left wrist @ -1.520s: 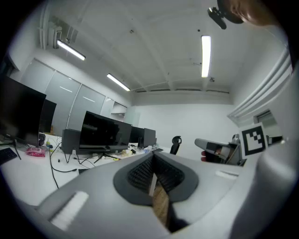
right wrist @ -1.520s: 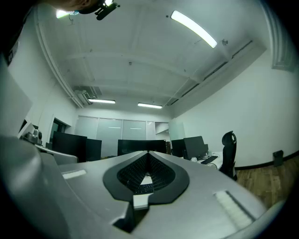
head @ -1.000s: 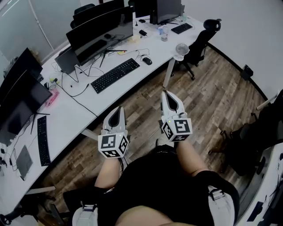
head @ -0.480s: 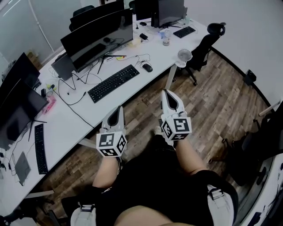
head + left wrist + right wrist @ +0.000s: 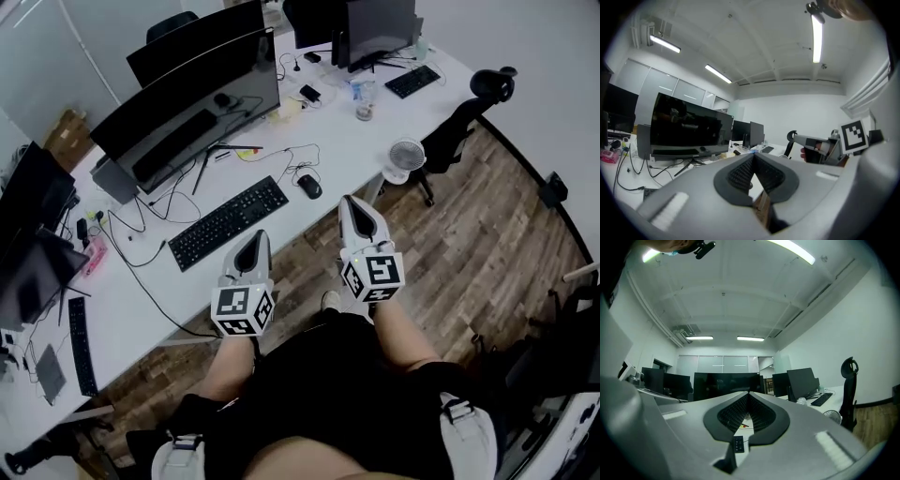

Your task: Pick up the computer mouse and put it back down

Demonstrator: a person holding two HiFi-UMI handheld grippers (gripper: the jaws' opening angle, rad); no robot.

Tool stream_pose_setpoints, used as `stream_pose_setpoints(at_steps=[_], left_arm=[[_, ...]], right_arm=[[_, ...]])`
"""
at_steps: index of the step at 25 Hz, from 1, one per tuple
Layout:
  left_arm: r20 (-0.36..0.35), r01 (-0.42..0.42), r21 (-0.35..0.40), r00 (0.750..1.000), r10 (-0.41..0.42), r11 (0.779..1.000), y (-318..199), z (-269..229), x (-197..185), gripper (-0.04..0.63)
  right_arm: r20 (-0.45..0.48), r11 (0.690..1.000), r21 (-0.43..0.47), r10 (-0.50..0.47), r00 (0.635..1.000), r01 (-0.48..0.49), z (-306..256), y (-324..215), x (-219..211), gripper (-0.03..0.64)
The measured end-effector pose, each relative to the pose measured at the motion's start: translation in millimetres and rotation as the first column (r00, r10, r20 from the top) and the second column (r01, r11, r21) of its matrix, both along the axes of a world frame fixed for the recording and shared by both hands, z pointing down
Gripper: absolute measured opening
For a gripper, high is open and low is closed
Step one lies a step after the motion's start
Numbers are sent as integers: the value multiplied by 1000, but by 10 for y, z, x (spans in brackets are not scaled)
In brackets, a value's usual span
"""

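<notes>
The black computer mouse [image 5: 309, 187] lies on the white desk [image 5: 281, 244], just right of a black keyboard [image 5: 228, 223], with its cable running back toward the monitors. My right gripper [image 5: 351, 201] hovers over the desk's front edge, a short way right of and nearer than the mouse, its jaws closed tip to tip on nothing [image 5: 749, 393]. My left gripper [image 5: 253, 235] is held beside it over the desk edge, near the keyboard's front, also shut and empty [image 5: 753, 155]. Neither touches the mouse.
A wide curved monitor [image 5: 187, 103] stands behind the keyboard with loose cables [image 5: 150, 244] around it. A small white fan [image 5: 406, 155] sits at the desk's right end, with a black office chair [image 5: 464, 122] beyond it. More monitors and a keyboard [image 5: 77, 345] line the left. Below me is wooden floor [image 5: 469, 244].
Both grippers have travelled forward together from over the floor to the desk's front edge. The mouse and keyboard now lie much closer to them. The jaws stayed closed.
</notes>
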State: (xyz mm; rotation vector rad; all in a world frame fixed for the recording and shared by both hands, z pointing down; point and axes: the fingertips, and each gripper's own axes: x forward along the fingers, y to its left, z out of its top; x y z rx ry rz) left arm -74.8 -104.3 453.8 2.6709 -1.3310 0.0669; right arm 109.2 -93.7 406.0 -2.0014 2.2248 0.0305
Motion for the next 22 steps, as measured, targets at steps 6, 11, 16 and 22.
stream_pose_setpoints(at_steps=[6, 11, 16, 22], left_arm=[[21, 66, -26, 998, -65, 998, -692, -33, 493, 52], [28, 128, -79, 992, -126, 989, -976, 88, 555, 52], [43, 162, -114, 987, -158, 980, -1197, 184, 557, 52], [55, 179, -139, 983, -173, 974, -1383, 335, 501, 52]], right_arm=[[26, 995, -55, -85, 996, 87, 162, -810, 433, -3], [35, 984, -106, -141, 989, 144, 352, -1209, 484, -3], [20, 976, -155, -153, 988, 155, 574, -1531, 512, -3], [-22, 946, -259, -208, 978, 195, 1027, -1889, 386, 7]])
